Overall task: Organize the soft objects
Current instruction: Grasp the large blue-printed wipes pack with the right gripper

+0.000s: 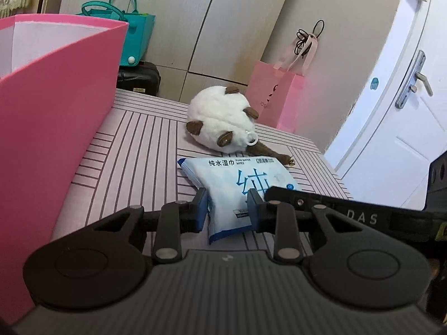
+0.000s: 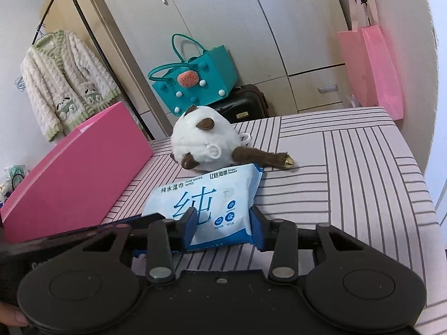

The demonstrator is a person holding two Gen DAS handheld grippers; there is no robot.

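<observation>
Wipes pack (image 1: 237,192) lies flat on the striped surface (image 1: 134,150), near its front edge. Both grippers pinch its near end. Left hand-held gripper (image 1: 227,209) is clamped on the pack's near left part, blue pads pressed into the wrapper. Right hand-held gripper (image 2: 222,227) is clamped on the near right part, pads squeezing the film. In the left wrist view, the right gripper's black finger crosses over the pack's right corner.

Pack's long axis runs from the grippers away toward the plush toy (image 2: 204,145); the printed top end faces the plush.

Just beyond the pack: white round plush with brown paws, brown tail with bell (image 2: 289,163) lying to the pack's right. Plush nearly touches the pack's far edge.

Left of the pack: pink box (image 1: 56,117), open top, tall wall, near but apart.

Right of the pack: bare striped surface out to the edge.

Beyond the plush: teal bag (image 2: 195,83), black case (image 2: 245,103), pink tote (image 2: 374,69), wardrobe doors (image 2: 223,14).
</observation>
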